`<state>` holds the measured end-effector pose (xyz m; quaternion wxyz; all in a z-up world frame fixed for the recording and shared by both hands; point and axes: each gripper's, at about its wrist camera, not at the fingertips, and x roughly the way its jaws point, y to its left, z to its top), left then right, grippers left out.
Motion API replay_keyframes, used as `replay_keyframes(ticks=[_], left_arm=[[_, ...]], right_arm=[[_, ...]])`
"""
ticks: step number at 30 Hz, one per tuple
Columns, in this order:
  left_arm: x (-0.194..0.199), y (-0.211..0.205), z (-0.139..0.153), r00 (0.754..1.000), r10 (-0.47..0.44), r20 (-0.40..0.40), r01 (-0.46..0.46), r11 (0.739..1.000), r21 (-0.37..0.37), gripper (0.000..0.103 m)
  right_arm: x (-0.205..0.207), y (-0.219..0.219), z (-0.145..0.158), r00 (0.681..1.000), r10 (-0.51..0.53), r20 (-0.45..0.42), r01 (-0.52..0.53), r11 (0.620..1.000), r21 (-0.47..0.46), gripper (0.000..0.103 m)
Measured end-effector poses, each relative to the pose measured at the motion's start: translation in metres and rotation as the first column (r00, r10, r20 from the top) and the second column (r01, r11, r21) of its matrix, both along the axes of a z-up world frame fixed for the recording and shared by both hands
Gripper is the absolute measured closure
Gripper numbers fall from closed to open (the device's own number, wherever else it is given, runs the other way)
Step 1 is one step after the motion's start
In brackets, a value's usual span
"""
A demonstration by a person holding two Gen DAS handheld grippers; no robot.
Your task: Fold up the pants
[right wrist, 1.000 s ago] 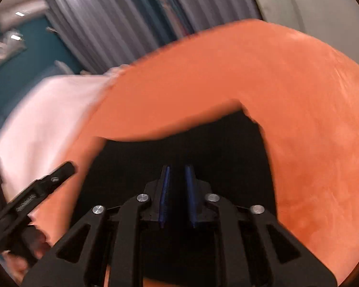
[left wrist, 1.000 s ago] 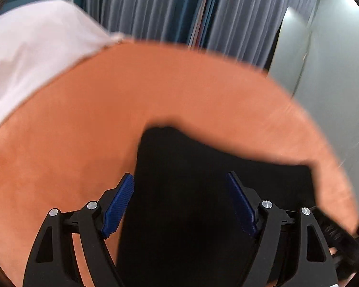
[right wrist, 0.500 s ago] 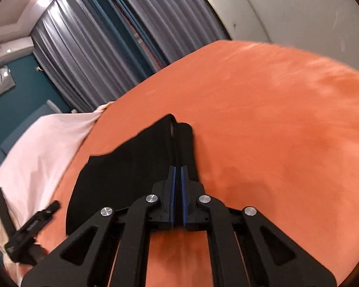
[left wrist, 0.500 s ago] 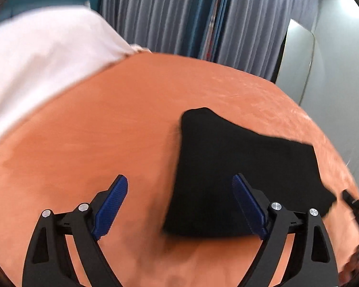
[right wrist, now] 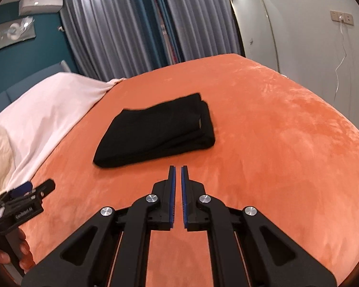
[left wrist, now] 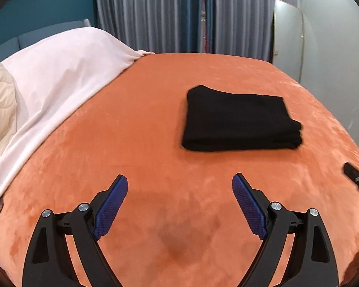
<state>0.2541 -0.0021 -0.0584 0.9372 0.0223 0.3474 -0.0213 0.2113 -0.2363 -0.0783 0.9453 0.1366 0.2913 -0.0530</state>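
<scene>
Pants (left wrist: 239, 119), black, folded in a flat stack mid-bed on orange cover (left wrist: 155, 91), clear of both claws; L gripper (left wrist: 179, 205) wide open & empty, R gripper (right wrist: 178, 191) nearly shut, empty; job looks done, so lift away w/o snagging stack.

Left tongs (left wrist: 179, 184): jaws stand wide apart, blue ribbed pads (left wrist: 111, 206) facing each other, nothing between them. Both black finger arms are intact and tilted downward. In the right wrist view the same tongs (right wrist: 39, 187) appear at the lower left edge, held in a hand (right wrist: 14, 248) whose fingers wrap the handle.

Right tongs (right wrist: 178, 167): jaws closed to a thin slit, blue pads (right wrist: 171, 196) nearly meeting, nothing gripped, pointing downward. One black tip of it (left wrist: 354, 173) shows at the right edge of the left wrist view.
</scene>
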Motion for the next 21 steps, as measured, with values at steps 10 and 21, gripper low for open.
replay_keyframes(ticks=[10,21], left_arm=[[-0.077,0.000,0.023,0.999,-0.041,0.036,0.040,0.999,0.033,0.014],[-0.109,0.001,0.018,0.989,-0.084,0.123,0.080,0.996,0.042,0.011]], right_arm=[[-0.072,0.029,0.011,1.000,0.013,-0.007,-0.013,0.999,0.029,0.096],[-0.118,0.059,0.041,0.992,-0.106,0.069,0.114,0.985,-0.128,0.049]])
